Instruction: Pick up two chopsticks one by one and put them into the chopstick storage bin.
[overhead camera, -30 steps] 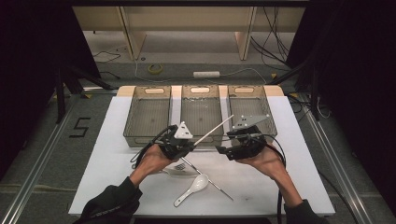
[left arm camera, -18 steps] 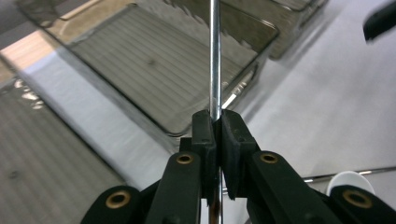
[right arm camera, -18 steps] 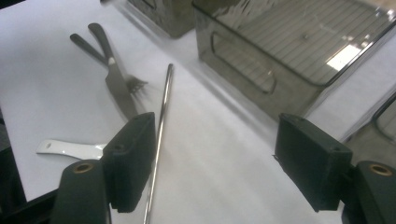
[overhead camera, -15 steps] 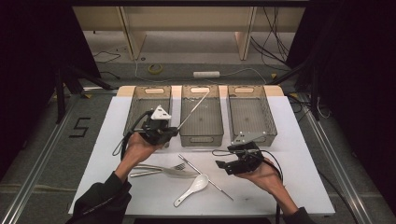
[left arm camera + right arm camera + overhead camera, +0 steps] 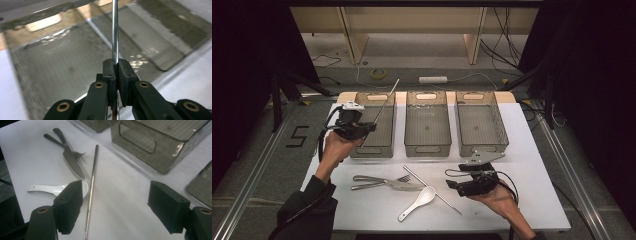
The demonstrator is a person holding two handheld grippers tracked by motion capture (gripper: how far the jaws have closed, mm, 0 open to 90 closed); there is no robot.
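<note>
L gripper [image 5: 115, 65]: jaws clamped tight on a thin metal rod [image 5: 114, 30], which sticks up and away, raised over the left bin [image 5: 374, 127] of three at the back of the counter [image 5: 532, 150]. R gripper [image 5: 115, 205]: jaws wide apart, nothing between them, held low over the counter w/ a second metal rod [image 5: 91, 187] lying below. Just beside it a white spoon [image 5: 53, 188]; farther off a knife [image 5: 71, 161] & fork [image 5: 61, 143], crossed.

My left gripper [image 5: 362, 126]: black body, white-grey plate on top, black cable looping off. My right gripper [image 5: 460, 187]: same black build. Jaws matte black blocks, brass-ringed pivots. Dark sleeve [image 5: 307, 210].
</note>
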